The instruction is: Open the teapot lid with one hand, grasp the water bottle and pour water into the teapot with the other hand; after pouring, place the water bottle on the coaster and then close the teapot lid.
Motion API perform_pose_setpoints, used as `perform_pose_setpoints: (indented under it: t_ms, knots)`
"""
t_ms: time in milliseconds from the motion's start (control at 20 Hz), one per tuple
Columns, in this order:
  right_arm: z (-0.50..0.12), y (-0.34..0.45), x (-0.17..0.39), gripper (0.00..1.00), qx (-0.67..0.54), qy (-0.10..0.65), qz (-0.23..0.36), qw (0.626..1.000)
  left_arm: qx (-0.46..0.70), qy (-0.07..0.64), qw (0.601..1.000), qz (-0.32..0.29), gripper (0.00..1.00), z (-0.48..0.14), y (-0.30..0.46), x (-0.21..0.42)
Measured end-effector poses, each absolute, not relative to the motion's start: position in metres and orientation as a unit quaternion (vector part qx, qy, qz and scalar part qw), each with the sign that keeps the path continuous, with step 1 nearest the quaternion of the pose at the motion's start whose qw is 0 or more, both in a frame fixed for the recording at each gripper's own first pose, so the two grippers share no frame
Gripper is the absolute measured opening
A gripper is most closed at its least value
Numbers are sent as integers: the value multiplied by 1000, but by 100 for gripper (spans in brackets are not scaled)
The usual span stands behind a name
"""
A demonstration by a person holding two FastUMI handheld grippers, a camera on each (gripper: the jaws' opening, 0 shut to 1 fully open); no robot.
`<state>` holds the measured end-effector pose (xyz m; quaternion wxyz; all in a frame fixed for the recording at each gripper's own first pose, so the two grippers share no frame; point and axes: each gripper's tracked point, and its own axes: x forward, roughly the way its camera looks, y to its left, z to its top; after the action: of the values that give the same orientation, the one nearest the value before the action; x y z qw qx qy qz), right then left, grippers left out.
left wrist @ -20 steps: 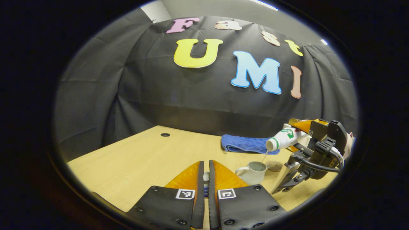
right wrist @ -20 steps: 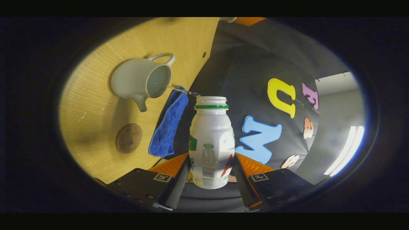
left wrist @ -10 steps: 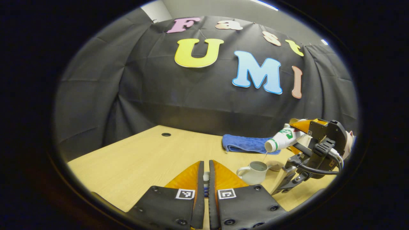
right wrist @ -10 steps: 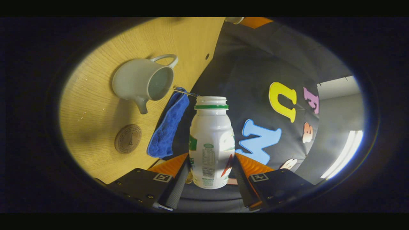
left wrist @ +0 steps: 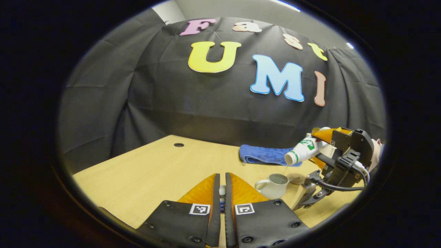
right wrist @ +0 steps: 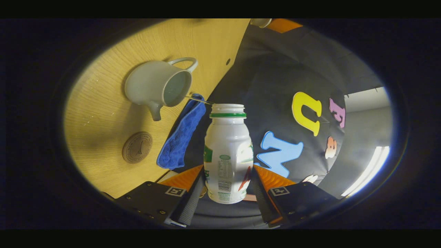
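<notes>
Lower right of the left gripper view, the right gripper (right wrist: 225, 186) clamps the tipped water bottle (right wrist: 227, 155), dribbling a thin stream into the teapot (right wrist: 155, 86). Any wobble probably splashes the desk (right wrist: 103, 113). The left gripper (left wrist: 220, 203) is pinched nearly closed, on something I can't make out.

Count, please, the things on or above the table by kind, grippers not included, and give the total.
Teapot: 1
Water bottle: 1
Coaster: 1
Blue cloth: 1
Total: 4
</notes>
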<state>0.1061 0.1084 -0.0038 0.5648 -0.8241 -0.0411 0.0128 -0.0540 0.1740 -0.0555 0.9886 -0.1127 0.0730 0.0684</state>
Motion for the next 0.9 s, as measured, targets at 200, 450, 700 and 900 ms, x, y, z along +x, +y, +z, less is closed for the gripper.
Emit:
perform_pose_setpoints:
  t_ms: [200,450,700,900]
  knots:
    - [-4,110,107,73,-829,-43,15,558,-112,74,989,68,16,-55,174,-54]
    - [-4,114,107,73,-834,-47,21,549,-113,76,988,69,16,-56,174,-54]
    - [-2,118,107,73,-841,-54,25,537,-112,77,989,65,12,-58,173,-53]
    - [-1,121,108,73,-848,-58,29,526,-111,79,989,64,16,-57,174,-53]
